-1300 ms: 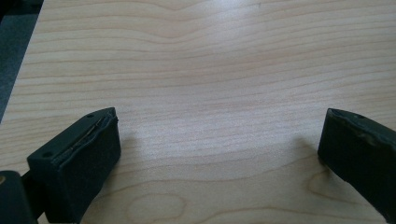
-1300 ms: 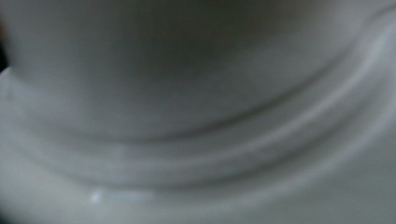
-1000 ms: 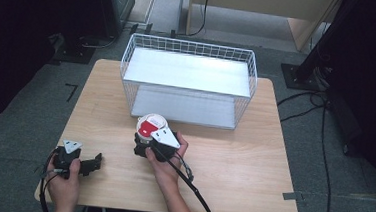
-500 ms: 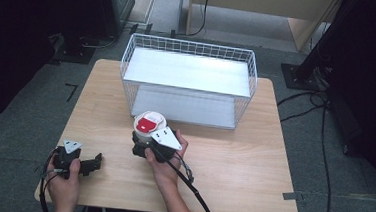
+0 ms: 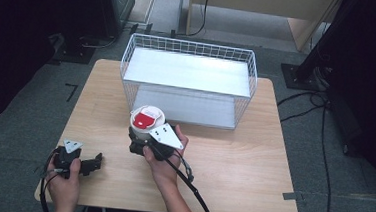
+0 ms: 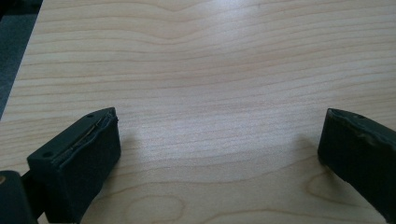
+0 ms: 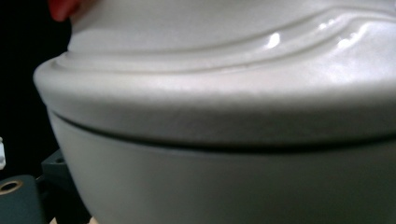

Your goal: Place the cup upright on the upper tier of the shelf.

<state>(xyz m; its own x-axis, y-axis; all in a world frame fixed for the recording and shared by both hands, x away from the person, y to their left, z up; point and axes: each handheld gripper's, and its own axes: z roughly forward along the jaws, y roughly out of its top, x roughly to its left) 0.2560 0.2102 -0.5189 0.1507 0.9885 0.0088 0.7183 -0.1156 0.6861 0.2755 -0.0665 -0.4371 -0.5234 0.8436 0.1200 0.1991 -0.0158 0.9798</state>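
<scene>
A round white tub [image 5: 147, 118] with a red label on its lid is held just in front of the white wire basket [image 5: 190, 47], slightly above the wooden table [image 5: 242, 160]. My right gripper [image 5: 142, 132] is shut on the tub's lower side. In the right gripper view the tub's lid rim and wall [image 7: 224, 116] sit very close to the camera. My left gripper [image 5: 96, 160] rests low at the table's front left corner, pointing right. In the left gripper view its jaws stand wide apart over bare wood, and the left gripper [image 6: 219, 135] is open with nothing between its fingers.
The wire basket stands at the back middle of the table with white panels inside. A black cable [image 5: 195, 191] trails from the right gripper over the front edge. Dark stands and cables lie on the floor to the right.
My right gripper has carried the tub slightly left and farther from the person, closer to the basket's front. The left gripper has stayed put.
</scene>
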